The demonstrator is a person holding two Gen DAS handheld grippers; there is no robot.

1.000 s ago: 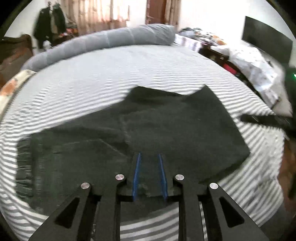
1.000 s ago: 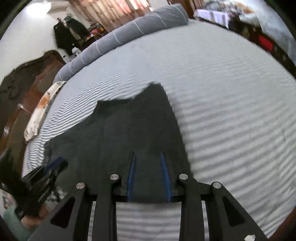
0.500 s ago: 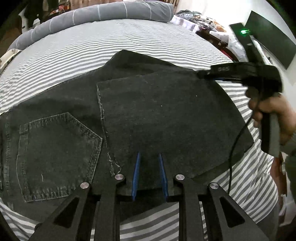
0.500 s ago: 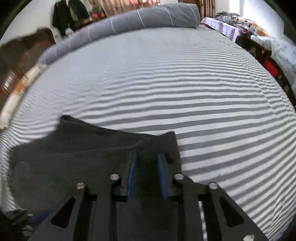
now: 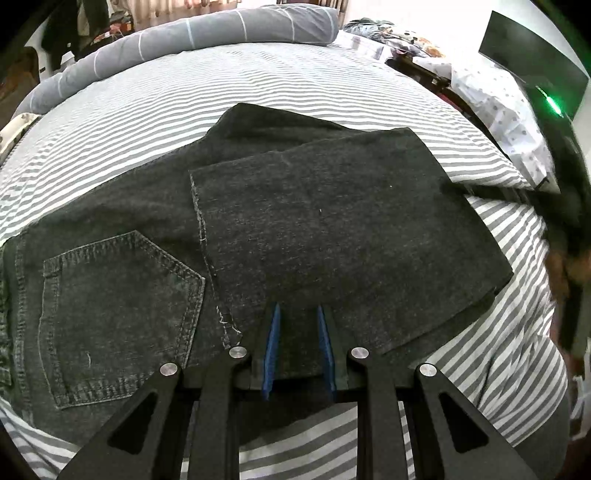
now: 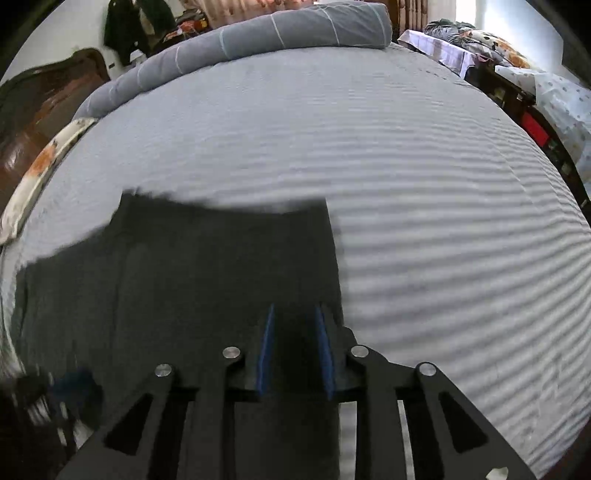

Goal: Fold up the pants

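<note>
Dark grey jeans (image 5: 314, 229) lie on the striped bed, legs folded over the seat so the hem edge (image 5: 201, 236) runs beside the back pocket (image 5: 118, 314). My left gripper (image 5: 299, 317) is open and empty, its blue pads over the near edge of the folded legs. In the right wrist view the jeans (image 6: 184, 280) appear blurred; my right gripper (image 6: 293, 321) is open and empty above their right edge. The right gripper and the hand holding it show blurred at the right of the left wrist view (image 5: 565, 229).
The bed has a grey-and-white striped sheet (image 5: 258, 85). A rolled grey duvet (image 5: 207, 29) lies along its far side. Cluttered furniture (image 5: 491, 96) and a dark screen (image 5: 532, 51) stand to the right. A wooden headboard (image 6: 33, 110) is at the left.
The leg fold has been laid flat and both grippers have released the cloth. The right gripper has swung toward the jeans' right edge, its view blurred by motion. The left gripper has barely moved.
</note>
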